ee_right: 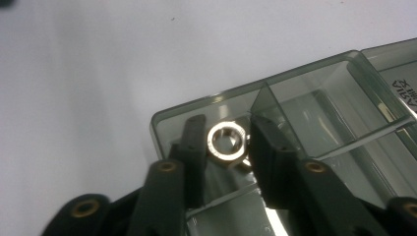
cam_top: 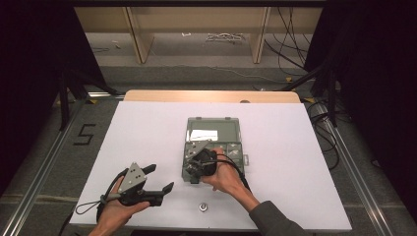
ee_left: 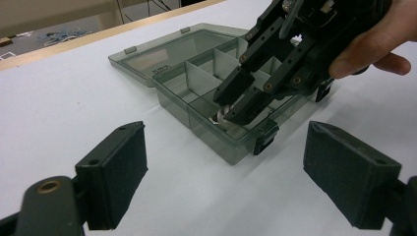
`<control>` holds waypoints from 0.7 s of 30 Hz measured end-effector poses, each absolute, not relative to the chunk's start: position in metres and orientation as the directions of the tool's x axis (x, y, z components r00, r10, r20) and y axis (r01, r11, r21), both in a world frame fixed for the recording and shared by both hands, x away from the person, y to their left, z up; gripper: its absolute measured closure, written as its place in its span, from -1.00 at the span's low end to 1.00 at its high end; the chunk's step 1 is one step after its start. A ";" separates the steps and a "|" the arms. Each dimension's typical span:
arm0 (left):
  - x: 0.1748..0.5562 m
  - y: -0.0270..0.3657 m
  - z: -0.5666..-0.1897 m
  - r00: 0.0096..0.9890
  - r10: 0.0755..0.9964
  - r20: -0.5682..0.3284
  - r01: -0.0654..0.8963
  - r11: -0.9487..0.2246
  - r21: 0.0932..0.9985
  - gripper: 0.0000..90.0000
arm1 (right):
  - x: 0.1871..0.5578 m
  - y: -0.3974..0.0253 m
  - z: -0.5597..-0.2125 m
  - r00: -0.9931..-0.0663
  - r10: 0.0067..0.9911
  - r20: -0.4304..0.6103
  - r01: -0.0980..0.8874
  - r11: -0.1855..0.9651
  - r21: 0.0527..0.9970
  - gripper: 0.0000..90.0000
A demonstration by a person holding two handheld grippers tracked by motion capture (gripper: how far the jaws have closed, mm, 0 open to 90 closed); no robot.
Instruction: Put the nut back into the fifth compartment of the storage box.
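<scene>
Nut sits between right gripper jaws, seemingly gripped, inside organizer box.

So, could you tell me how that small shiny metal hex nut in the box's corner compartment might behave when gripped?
The small shiny metal hex nut looks rigid and probably dense for its size. Its polished faces could slip between the right tool's jaws. Lying flat in the smoky transparent plastic compartment box, it seems unlikely to roll.

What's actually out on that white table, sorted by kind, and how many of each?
Grippers: 2, the left gripper and the right gripper.
Compartment box: 1, lid open.
Metal nuts: 2, one nut in the box's corner compartment, one loose nut near the table's front edge.
Total: 5.
</scene>
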State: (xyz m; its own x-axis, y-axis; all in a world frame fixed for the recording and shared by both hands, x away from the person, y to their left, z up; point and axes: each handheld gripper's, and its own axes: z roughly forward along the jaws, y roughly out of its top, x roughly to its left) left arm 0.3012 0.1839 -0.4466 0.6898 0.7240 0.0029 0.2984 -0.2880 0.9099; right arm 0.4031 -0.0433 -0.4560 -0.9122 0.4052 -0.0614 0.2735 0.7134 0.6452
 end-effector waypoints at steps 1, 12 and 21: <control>0.301 0.184 -0.447 0.690 0.724 0.002 0.299 -0.288 0.910 -0.64 | 0.403 -0.044 -0.455 -0.912 0.407 -0.049 0.283 0.712 0.643 0.36; 0.301 0.185 -0.446 0.687 0.727 -0.004 0.299 -0.277 0.913 -0.63 | 0.391 -0.058 -0.434 -0.902 0.431 -0.038 0.287 0.663 0.692 0.03; 0.301 0.185 -0.445 0.684 0.729 -0.006 0.300 -0.274 0.914 -0.64 | 0.360 -0.075 -0.426 -0.913 0.408 -0.004 0.286 0.646 0.707 -0.08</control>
State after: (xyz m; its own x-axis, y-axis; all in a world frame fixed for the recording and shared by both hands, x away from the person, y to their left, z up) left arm 0.3012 0.1855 -0.4454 0.6841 0.7294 -0.0057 0.2997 -0.2739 0.9139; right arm 0.3597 -0.0752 -0.4259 -0.9130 0.4079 -0.0041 0.2856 0.6465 0.7075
